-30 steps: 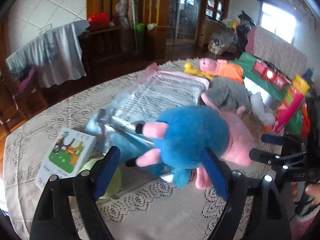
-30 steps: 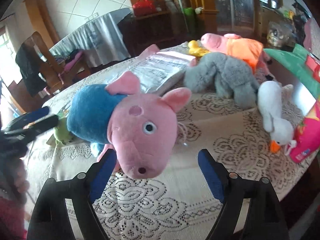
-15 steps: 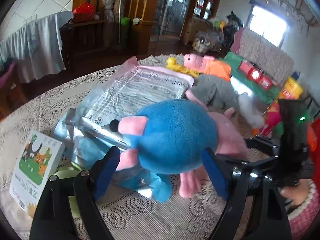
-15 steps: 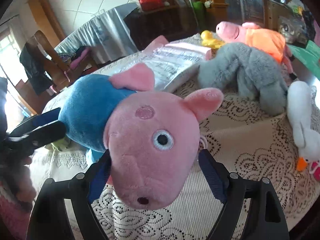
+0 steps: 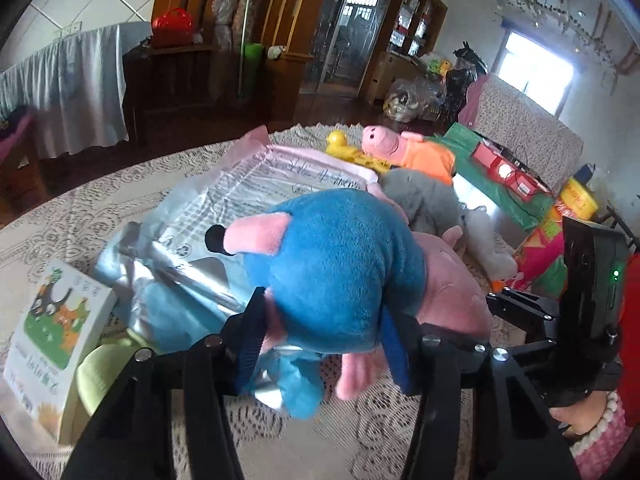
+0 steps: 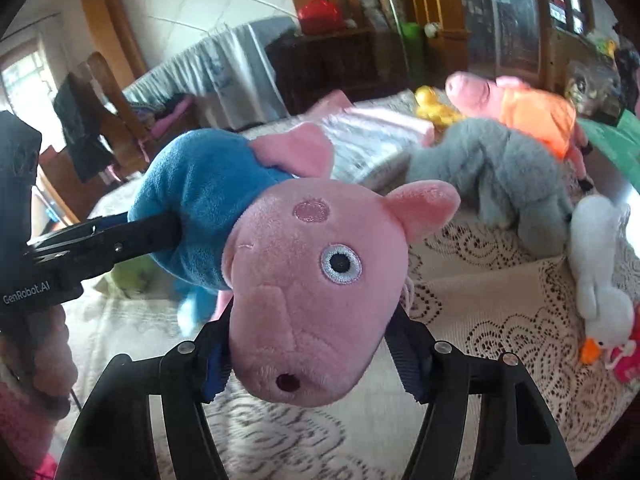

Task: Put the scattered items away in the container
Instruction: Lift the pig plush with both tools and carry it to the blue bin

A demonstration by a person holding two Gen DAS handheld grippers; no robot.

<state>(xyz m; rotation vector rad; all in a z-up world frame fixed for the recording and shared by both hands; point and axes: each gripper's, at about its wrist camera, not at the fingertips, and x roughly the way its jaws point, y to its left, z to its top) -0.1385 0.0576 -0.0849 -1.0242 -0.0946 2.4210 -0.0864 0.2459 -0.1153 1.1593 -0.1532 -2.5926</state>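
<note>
Your left gripper (image 5: 324, 340) has its jaws closing around the blue body of the pink plush pig in a blue shirt (image 5: 352, 276), and its blue pads already press into the plush on both sides. Your right gripper (image 6: 308, 354) is closing too, on the same toy's big pink head (image 6: 312, 296), with the pads squeezed against both cheeks. The pig hangs between your two grippers just above the round table under its cream lace cloth (image 6: 500, 344), snout toward the right wrist camera.

Behind the pig lies a crumpled silver foil bag with a pink edge (image 5: 248, 204). To its left, at the table's near edge, a small white picture book with a green cover drawing (image 5: 52, 332) rests partly on a pale green item that you cannot make out.

Further back sit a grey plush animal (image 6: 500, 176), a second pink plush pig in an orange shirt (image 6: 520, 104) and a yellow toy duck (image 6: 430, 106) just beside it. A white plush goose with an orange beak (image 6: 600, 280) lies near the right edge. From these views you cannot tell which thing is the container.
</note>
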